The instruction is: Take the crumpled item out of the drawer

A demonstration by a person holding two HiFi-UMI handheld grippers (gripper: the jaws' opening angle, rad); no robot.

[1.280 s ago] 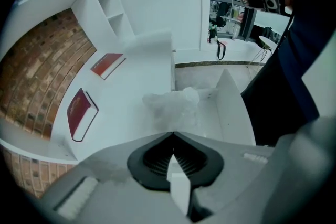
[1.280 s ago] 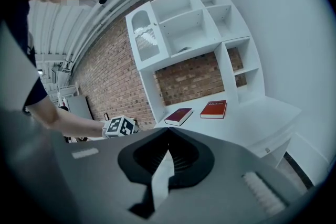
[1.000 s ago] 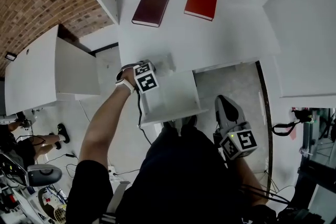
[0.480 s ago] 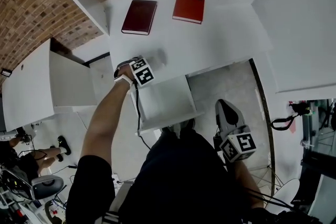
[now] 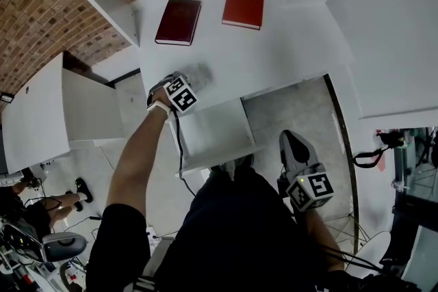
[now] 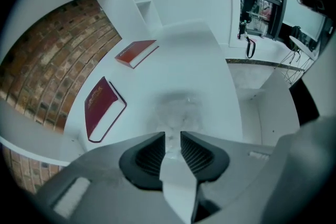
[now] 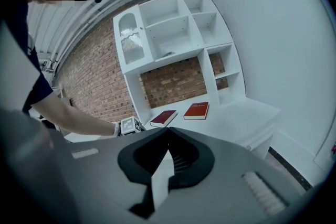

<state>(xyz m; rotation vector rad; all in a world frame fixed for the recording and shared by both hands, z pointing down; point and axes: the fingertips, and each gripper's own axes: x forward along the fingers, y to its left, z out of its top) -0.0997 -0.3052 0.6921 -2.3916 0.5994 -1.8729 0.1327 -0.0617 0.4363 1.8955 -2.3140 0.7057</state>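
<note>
Since our left tool (image 6: pixel 172 140) has just opened, holding nothing, the crumpled item (image 6: pixel 178 108) lies on the desk (image 6: pixel 210 60) near the dark book (image 6: pixel 102 107); removal looks done.

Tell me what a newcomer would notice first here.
A maroon book and a red book lie at the back of the white desk. Nearer, the left tongs have just been opening, nothing between them, over a crumpled clear item lying on the desk by the open drawer.

So the flat white desktop (image 5: pixel 287 31) has a dark maroon hardcover book (image 5: pixel 178 22), a bright red book (image 5: pixel 243 5) beside it, and a crumpled clear plastic wad (image 5: pixel 200 73) near the front edge.
</note>
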